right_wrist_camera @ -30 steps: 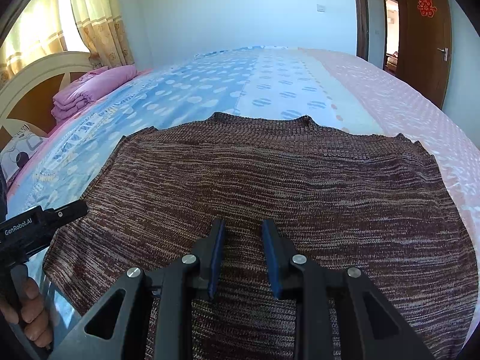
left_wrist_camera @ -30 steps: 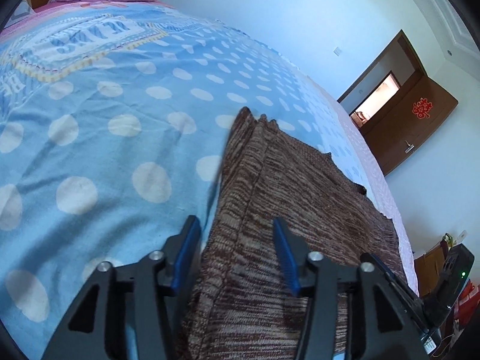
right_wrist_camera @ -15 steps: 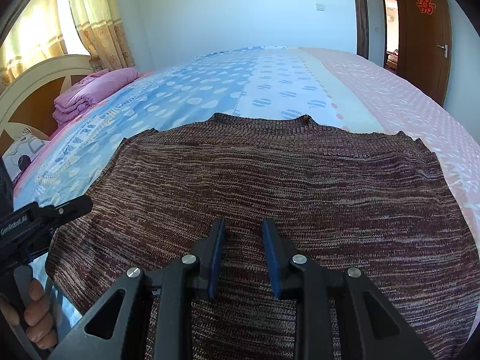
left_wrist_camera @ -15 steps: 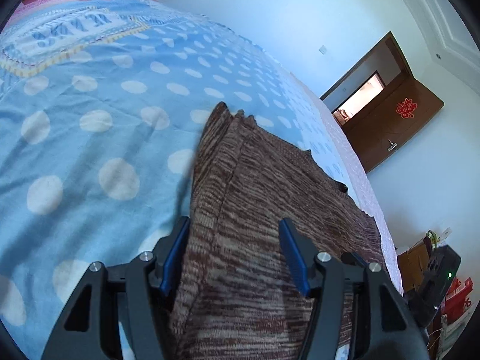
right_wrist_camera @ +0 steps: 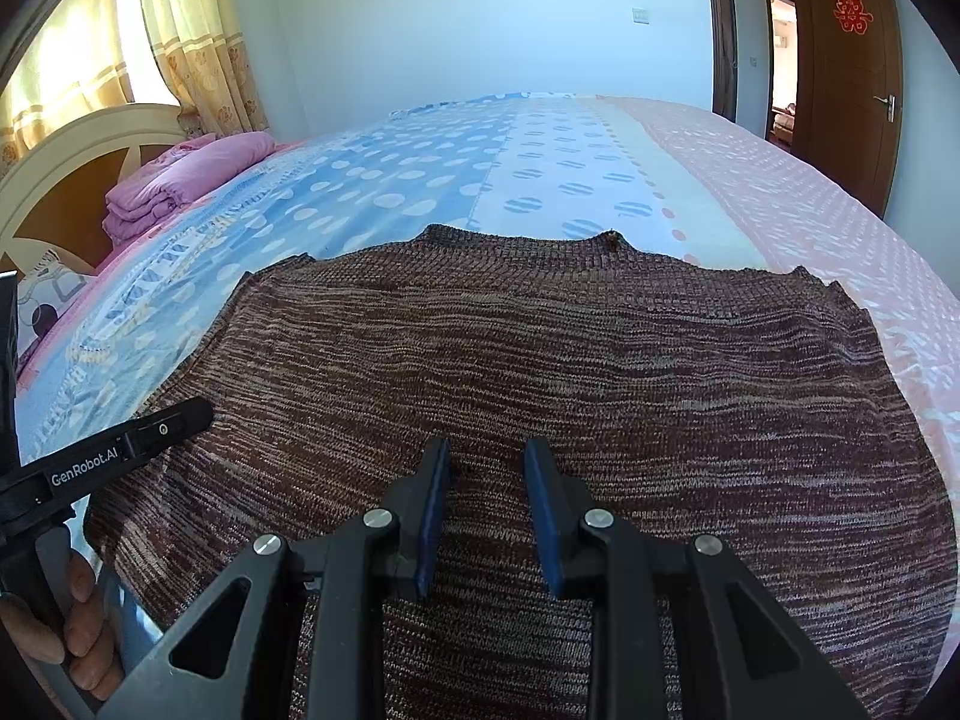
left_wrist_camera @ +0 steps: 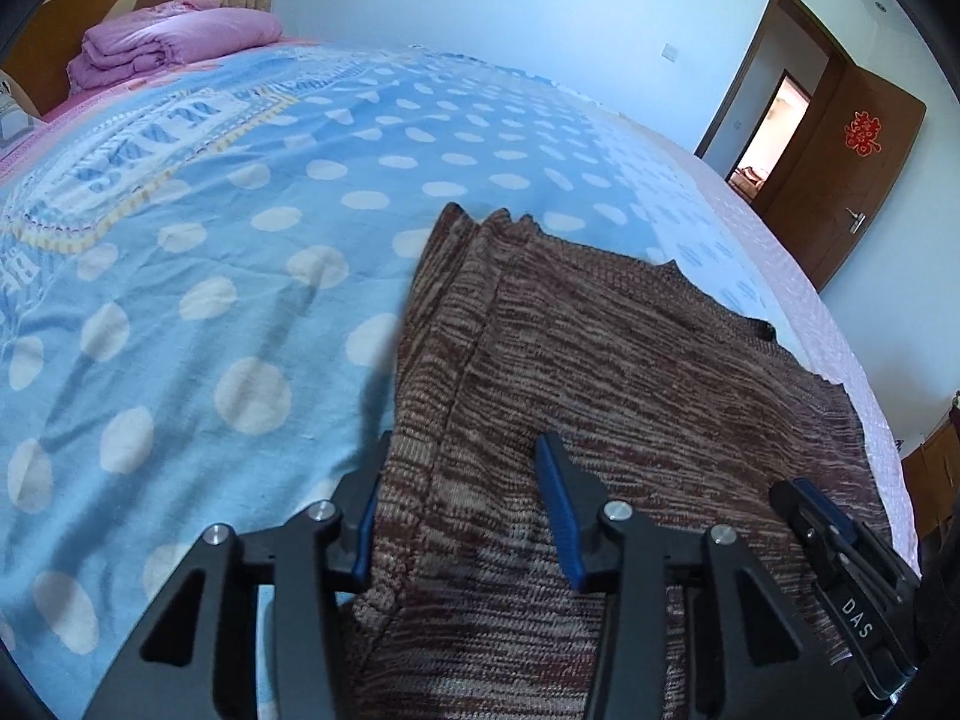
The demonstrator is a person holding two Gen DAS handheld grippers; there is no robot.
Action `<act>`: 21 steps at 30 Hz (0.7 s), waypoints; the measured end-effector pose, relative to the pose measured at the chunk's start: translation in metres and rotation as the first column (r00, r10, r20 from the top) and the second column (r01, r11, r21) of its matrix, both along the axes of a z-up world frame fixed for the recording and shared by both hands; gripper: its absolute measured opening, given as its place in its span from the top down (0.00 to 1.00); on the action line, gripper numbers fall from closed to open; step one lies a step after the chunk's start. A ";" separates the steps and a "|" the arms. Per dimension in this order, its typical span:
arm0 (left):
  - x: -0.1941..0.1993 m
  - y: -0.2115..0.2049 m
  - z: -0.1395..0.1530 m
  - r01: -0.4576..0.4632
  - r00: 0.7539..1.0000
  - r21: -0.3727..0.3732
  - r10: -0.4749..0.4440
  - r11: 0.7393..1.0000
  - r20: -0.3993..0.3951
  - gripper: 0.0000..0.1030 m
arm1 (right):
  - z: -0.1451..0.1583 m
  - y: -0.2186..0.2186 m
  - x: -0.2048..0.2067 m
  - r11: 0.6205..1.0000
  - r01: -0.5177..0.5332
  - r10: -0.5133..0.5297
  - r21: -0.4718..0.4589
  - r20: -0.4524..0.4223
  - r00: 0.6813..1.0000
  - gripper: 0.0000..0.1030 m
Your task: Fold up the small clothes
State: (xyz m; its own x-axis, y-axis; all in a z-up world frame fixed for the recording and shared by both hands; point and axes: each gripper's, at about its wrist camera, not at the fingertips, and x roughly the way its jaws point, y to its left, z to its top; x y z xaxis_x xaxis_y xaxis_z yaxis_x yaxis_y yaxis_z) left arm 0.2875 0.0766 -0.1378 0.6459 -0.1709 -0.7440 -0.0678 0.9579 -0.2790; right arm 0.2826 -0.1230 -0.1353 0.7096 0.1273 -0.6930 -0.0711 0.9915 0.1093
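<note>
A brown marled knit sweater [right_wrist_camera: 540, 360] lies flat on the bed, its neckline at the far side; it also shows in the left wrist view [left_wrist_camera: 600, 372]. My left gripper [left_wrist_camera: 462, 450] is open, its jaws astride the sweater's left near edge, where the knit lies folded in layers. The left gripper also shows in the right wrist view [right_wrist_camera: 126, 444] at the sweater's left edge. My right gripper [right_wrist_camera: 486, 456] is open with a narrower gap, low over the sweater's near middle, holding nothing. The right gripper's body shows in the left wrist view [left_wrist_camera: 840, 570].
The bed has a blue polka-dot cover [left_wrist_camera: 180, 300] turning pink toward the right [right_wrist_camera: 780, 180]. A folded pink quilt [left_wrist_camera: 174, 42] lies by the headboard [right_wrist_camera: 78, 156]. A brown door [right_wrist_camera: 840, 60] stands open at the far right.
My left gripper has shifted and turned at the sweater's left edge, its view swinging toward the headboard. The right gripper has barely moved.
</note>
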 end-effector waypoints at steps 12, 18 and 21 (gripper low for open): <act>0.001 -0.017 0.018 0.000 0.999 0.047 -0.002 0.999 0.042 0.83 | 0.000 0.000 0.000 1.000 0.001 -0.001 0.005 0.001 1.000 0.73; -0.017 -0.054 0.042 0.159 0.967 0.098 -0.175 0.982 0.185 0.83 | -0.001 -0.004 0.001 0.999 0.001 -0.001 0.032 0.001 1.000 0.73; -0.019 -0.069 0.034 0.237 0.952 0.079 -0.248 0.968 0.182 0.83 | -0.001 -0.006 0.001 0.999 0.000 0.000 0.046 0.001 1.000 0.73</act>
State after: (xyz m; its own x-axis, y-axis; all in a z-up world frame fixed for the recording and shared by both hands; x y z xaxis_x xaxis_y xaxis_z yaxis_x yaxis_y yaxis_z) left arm 0.2686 0.0077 -0.1042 0.7198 -0.3017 -0.6252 0.2169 0.9533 -0.2102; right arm 0.2838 -0.1291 -0.1367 0.7102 0.1584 -0.6859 -0.0708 0.9855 0.1544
